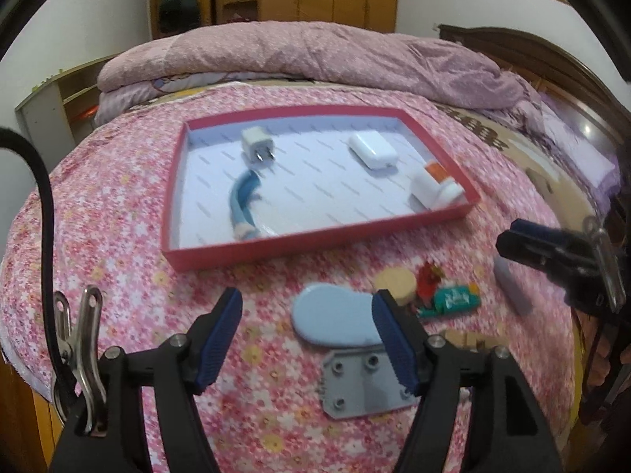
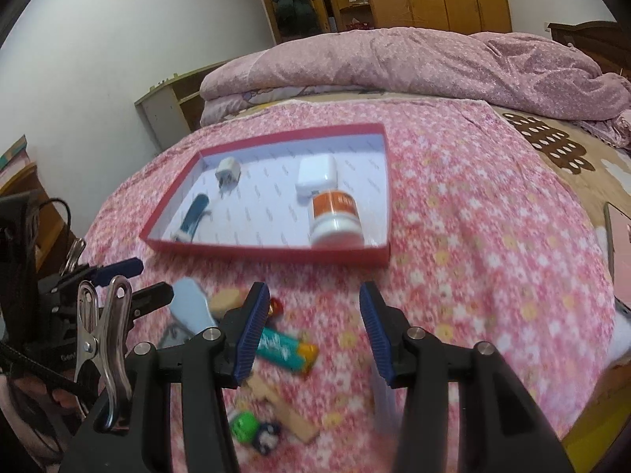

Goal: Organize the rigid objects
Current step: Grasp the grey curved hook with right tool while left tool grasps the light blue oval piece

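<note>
A red tray [image 1: 315,236] lies on the pink flowered bedcover. It holds a white plug [image 1: 256,146], a white adapter [image 1: 372,149], a blue curved piece [image 1: 242,201] and an orange-labelled bottle [image 2: 335,216]. In front of the tray lie a light blue oval [image 1: 331,315] on a grey plate [image 1: 355,386], a wooden disc [image 1: 398,283], a teal and orange battery [image 2: 284,349] and a grey bar [image 1: 512,287]. My left gripper [image 1: 309,339] is open, its right pad at the oval's edge. My right gripper [image 2: 315,331] is open over bare cover, with nothing between its fingers.
Wooden blocks [image 2: 284,406], a green die [image 2: 244,425] and a small dark figure [image 2: 268,437] lie near the bed's front edge. A folded pink quilt [image 1: 315,55] lies behind the tray. A wardrobe and shelves stand at the far wall.
</note>
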The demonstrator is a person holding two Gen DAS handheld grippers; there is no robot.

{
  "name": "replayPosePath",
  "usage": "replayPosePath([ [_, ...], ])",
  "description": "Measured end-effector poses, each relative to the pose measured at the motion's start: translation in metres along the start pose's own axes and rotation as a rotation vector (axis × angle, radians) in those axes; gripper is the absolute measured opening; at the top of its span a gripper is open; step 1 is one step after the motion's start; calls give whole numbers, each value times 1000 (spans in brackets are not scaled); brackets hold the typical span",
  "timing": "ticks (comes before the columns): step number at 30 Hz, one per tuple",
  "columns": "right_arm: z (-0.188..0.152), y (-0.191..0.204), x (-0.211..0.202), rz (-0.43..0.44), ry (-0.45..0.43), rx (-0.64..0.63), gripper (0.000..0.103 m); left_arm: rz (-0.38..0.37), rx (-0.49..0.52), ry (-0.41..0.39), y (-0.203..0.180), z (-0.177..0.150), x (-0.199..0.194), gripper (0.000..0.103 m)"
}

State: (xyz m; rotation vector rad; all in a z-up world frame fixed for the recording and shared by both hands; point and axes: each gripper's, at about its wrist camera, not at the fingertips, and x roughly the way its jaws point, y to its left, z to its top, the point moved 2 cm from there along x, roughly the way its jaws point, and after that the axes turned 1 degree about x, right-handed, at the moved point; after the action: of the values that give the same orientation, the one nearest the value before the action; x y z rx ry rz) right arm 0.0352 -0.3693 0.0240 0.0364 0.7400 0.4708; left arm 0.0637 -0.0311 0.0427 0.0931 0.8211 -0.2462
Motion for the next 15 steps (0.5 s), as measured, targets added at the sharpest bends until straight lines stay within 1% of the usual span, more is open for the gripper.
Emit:
replayPosePath([
  [3, -10, -1, -5, -18, 9, -15, 49, -15, 24, 24, -6, -5, 6, 74],
  [5, -17, -2, -8, -37, 14, -28, 49, -37, 37, 43, -11, -9, 11, 78],
  [8, -27, -4, -10, -56, 24, -40, 49, -58, 56, 69, -17, -13, 17, 79],
  [11, -34, -7, -11, -79, 37, -46, 49, -60, 80, 77, -22, -18, 24, 79],
  [15, -43, -13, -9, -108, 52, -48, 49, -63, 88, 82, -26, -22, 30, 81],
])
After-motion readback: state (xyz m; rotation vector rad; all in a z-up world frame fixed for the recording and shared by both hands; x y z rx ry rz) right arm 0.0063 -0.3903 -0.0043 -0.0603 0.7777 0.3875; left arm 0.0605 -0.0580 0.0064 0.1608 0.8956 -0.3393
